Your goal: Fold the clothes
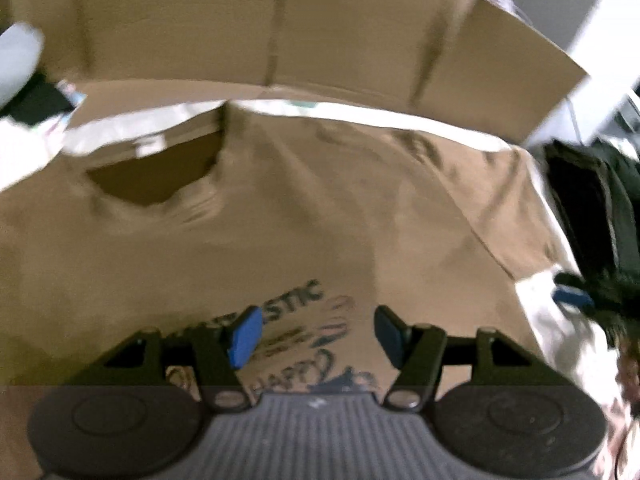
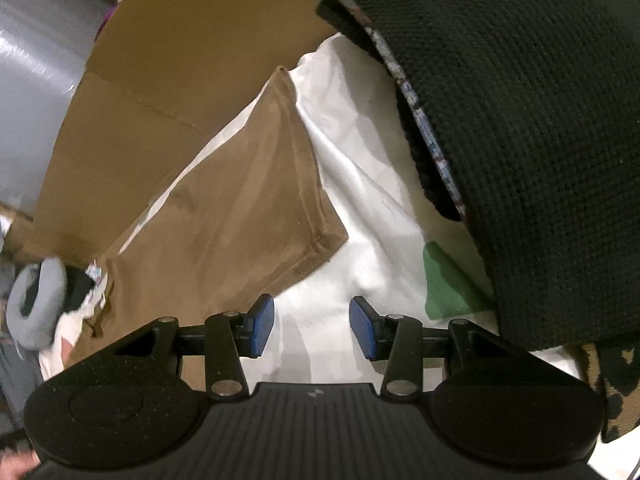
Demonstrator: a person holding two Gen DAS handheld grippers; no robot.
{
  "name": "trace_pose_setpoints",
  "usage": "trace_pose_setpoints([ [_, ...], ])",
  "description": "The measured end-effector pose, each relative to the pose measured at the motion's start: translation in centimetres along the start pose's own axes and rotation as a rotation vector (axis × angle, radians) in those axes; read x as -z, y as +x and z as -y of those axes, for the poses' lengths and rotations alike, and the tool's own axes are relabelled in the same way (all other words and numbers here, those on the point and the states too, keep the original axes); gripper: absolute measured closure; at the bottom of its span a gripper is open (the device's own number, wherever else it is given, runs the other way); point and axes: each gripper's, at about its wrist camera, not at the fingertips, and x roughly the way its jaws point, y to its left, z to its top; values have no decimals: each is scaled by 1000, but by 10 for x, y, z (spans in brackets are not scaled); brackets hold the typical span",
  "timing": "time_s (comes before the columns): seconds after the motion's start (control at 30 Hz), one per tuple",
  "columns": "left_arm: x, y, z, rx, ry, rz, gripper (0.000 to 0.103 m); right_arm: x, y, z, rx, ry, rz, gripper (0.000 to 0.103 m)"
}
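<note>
Both pairs of jaws hang apart and empty above my brown T-shirt (image 1: 304,208). Cardboard (image 1: 280,28) walls off its far edge, and a black knitted garment (image 2: 532,140) crowds my right gripper (image 2: 312,330), overhanging the white sheet (image 2: 360,184).

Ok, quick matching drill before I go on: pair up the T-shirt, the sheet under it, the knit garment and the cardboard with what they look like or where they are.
Things:
1. T-shirt
2. sheet
3. knit garment
4. cardboard

Descriptions:
A. white, lying under the clothes
B. black, coarse weave, piled at the right
C. tan with dark printed lettering, spread flat
D. brown creased panel standing behind the shirt

Pairs: 1-C, 2-A, 3-B, 4-D

Both the left gripper and the right gripper are open and hold nothing.
</note>
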Motion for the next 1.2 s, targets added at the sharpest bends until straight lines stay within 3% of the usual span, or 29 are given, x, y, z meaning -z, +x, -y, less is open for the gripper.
trace_pose_setpoints([
  [0.33,-14,6,34,42,13,35,39,-8,8,5,-27,103,47,56],
  [0.4,-15,10,40,59,12,34,40,-11,10,5,-12,109,55,62],
  [0.47,-14,16,47,75,12,31,41,-14,13,6,23,127,62,80],
  [0.5,-14,17,50,85,12,30,41,-14,14,7,34,133,67,83],
  [0.63,-13,29,67,122,45,19,43,-15,17,5,49,118,82,86],
  [0.7,-13,35,75,139,61,13,46,-15,17,3,53,109,90,89],
  [0.73,-13,37,79,145,68,15,49,-16,16,0,56,101,94,98],
  [0.8,-11,42,86,153,76,22,55,-17,10,-8,61,61,121,99],
  [0.87,-11,45,89,150,68,36,72,-20,1,-16,56,37,155,99],
  [1.0,-13,53,96,178,58,37,78,-24,-10,-25,50,3,181,99],
  [1.2,-13,65,114,216,95,26,86,-21,-4,-16,59,23,142,93],
])
